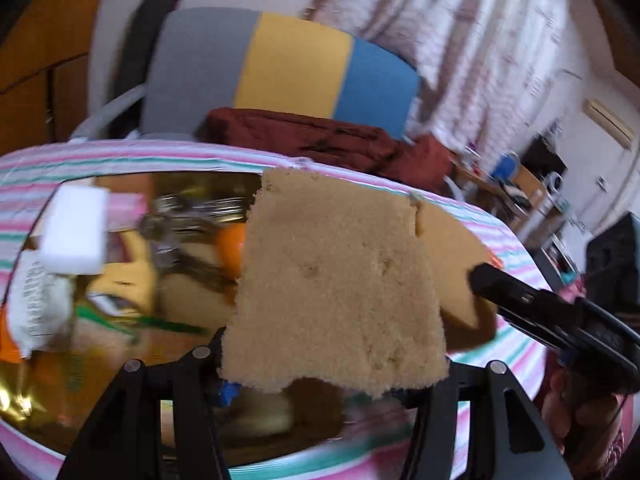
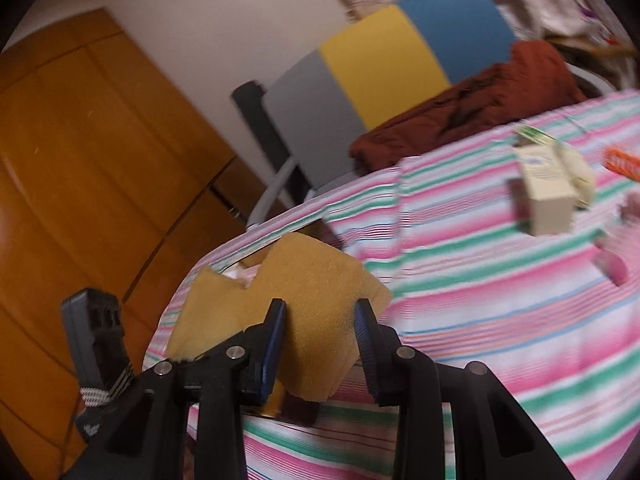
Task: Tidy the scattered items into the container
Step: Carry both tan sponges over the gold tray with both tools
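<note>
Over the container's opening, my left gripper (image 1: pixel 336 376) is shut on the lower edge of a large tan sponge (image 1: pixel 336 280). The sponge hides its fingertips. The container (image 1: pixel 120 156) has a striped pink and green rim and a gold lining. A white foam block (image 1: pixel 76 232), packets and an orange item (image 1: pixel 232 244) lie inside. A second tan sponge piece (image 2: pixel 316 312) sits between the blue pads of my right gripper (image 2: pixel 320 332), which is shut on it. The two pieces touch side by side. I cannot tell whether they are joined.
On the striped cloth (image 2: pixel 480 300) lie a cream box (image 2: pixel 548 196), an orange item (image 2: pixel 624 164) and a pink item (image 2: pixel 612 264). Behind the table stands a chair (image 1: pixel 280 68) with a grey, yellow and blue back and a maroon garment (image 1: pixel 320 140). A wooden wardrobe (image 2: pixel 80 160) is at the left.
</note>
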`<state>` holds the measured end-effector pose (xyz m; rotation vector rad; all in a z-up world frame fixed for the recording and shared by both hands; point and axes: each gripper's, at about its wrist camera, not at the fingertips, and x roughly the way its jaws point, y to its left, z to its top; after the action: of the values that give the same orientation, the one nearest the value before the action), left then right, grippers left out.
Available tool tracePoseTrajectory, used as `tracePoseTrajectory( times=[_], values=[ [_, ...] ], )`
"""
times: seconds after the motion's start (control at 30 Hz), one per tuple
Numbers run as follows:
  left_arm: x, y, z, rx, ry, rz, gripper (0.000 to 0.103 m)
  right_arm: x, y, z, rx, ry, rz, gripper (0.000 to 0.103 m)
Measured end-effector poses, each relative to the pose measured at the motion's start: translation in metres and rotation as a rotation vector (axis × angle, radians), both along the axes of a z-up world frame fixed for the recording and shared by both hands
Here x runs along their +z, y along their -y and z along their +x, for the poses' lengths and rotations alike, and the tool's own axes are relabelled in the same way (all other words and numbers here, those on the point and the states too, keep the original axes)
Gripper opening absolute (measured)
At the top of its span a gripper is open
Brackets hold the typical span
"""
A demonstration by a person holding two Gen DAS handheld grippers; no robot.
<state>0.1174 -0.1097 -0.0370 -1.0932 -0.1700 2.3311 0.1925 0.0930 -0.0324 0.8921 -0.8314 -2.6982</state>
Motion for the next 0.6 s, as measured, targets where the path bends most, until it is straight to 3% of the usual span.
tracePoseTrajectory(
  times=[0.17,0.4,0.6],
  values=[
    [-0.021,0.019,-0.009,0.016,0.073,-0.006,0.057,0.008,0.029,-0.025,0.045,-0.009,0.054,0.035],
    [-0.046,0.009,-0.007,-0.030,0.180,-0.052,0.059,0.012,0.047,-0.058,0.074,0.018,0.090,0.035],
    [-0.044,0.004,0.005,-0.062,0.144,-0.099,0.064,0.008,0.059,-0.070,0.090,0.030,0.129,0.034]
  ],
)
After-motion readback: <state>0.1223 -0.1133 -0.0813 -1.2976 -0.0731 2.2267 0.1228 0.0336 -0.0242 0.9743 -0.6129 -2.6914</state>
